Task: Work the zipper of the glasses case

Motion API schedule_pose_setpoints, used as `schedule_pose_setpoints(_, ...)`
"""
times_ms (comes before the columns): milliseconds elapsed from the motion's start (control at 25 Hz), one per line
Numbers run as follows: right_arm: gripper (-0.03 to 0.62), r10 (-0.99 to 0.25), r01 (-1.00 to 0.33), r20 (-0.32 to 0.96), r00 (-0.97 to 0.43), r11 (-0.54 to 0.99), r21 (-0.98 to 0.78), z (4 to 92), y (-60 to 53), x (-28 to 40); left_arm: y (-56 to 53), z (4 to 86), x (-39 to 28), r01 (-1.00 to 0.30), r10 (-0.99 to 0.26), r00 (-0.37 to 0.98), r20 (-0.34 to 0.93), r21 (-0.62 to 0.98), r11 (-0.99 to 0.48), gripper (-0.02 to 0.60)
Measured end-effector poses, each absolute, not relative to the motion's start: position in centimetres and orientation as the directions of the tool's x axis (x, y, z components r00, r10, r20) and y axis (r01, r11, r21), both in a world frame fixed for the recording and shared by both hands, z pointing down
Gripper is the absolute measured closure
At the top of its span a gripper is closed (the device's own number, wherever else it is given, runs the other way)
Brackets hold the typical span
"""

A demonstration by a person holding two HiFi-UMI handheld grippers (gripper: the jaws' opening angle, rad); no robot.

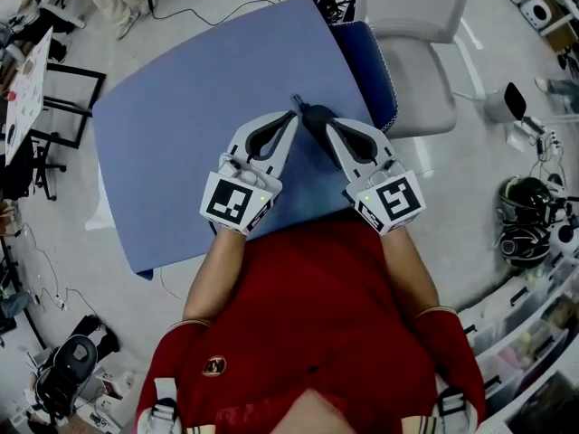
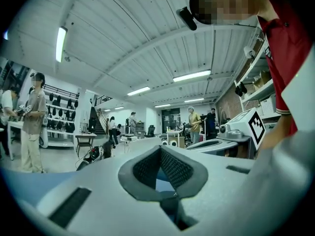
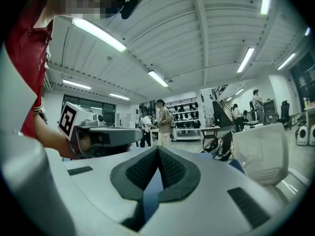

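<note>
In the head view both grippers are held close together over the blue table [image 1: 181,134], tips converging toward its far side. A dark oblong thing, apparently the glasses case [image 1: 316,123], shows just at those tips; I cannot tell whether it lies on the table or hangs from a jaw. My left gripper [image 1: 294,110] [image 2: 160,150] has its jaws together, and its own view shows nothing between them. My right gripper [image 1: 328,125] [image 3: 157,149] is likewise shut, with only blue table seen through the slit. Neither gripper view shows the case or its zipper.
A grey chair [image 1: 416,52] stands beyond the table's right corner, with a dark blue padded item [image 1: 369,61] against the table edge. Cables and gear [image 1: 529,220] lie on the floor at right. Several people stand far off in the gripper views.
</note>
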State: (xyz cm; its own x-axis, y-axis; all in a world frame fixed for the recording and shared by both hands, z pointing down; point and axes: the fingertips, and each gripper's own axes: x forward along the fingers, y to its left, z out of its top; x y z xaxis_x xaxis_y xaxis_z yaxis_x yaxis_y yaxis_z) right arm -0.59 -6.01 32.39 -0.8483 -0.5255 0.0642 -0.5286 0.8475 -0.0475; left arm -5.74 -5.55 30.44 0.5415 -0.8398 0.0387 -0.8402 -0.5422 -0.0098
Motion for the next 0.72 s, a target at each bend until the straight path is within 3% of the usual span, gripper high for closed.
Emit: schedule_pose_setpoints(720,0.597,-0.445,-0.449,0.09,-0.891,0.893,-0.033,33.11,-6.43,0.14,-5.37,30.76,-5.22,-0.886,-0.885,0.464,0.04,0.013,-0.464,0.574)
